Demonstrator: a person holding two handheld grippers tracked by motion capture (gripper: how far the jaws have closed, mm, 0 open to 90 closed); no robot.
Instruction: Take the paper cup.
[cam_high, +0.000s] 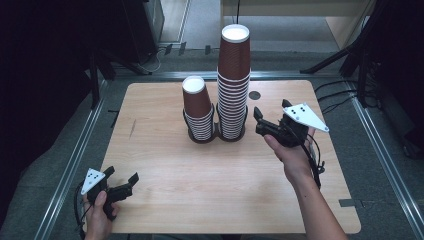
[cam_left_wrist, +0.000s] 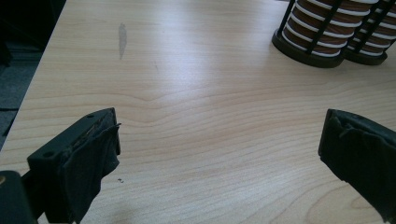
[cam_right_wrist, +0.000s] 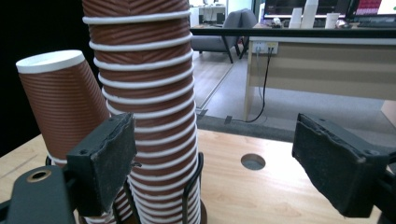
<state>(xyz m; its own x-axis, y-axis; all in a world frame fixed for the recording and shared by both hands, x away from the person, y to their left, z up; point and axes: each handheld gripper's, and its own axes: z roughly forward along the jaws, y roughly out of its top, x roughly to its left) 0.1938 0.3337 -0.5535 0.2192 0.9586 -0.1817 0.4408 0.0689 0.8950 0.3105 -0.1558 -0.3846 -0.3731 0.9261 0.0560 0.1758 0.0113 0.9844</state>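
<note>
Two stacks of brown ribbed paper cups stand upside down mid-table toward the far edge, each in a black wire holder. The tall stack (cam_high: 234, 82) sits on the right, the short stack (cam_high: 198, 109) touching or just beside it on the left; the short stack's top cup leans slightly left.

Right gripper (cam_high: 267, 125): held above the table just right of the tall stack's lower half, pointing left at it. Jaws spread wide, nothing between them. In the right gripper view the tall stack (cam_right_wrist: 144, 93) fills the left-centre, with the left jaw in front of its lower rims; can't tell if the pad touches the cups. The right jaw stands well apart from the stack, over bare table. The short stack (cam_right_wrist: 63, 105) shows behind and left of the tall one. A round cable hole (cam_right_wrist: 253, 161) in the table top lies beyond the jaws.

Left gripper (cam_high: 120, 186): near the table's near-left corner, well apart from both stacks, low over the wood. Jaws spread, empty. The left gripper view looks across bare table (cam_left_wrist: 196, 107) between the two pads, with the bases of both holders (cam_left_wrist: 308, 49) at top right, far off.

Hands grip both tools from below; the grey three-cornered plates face up.
</note>
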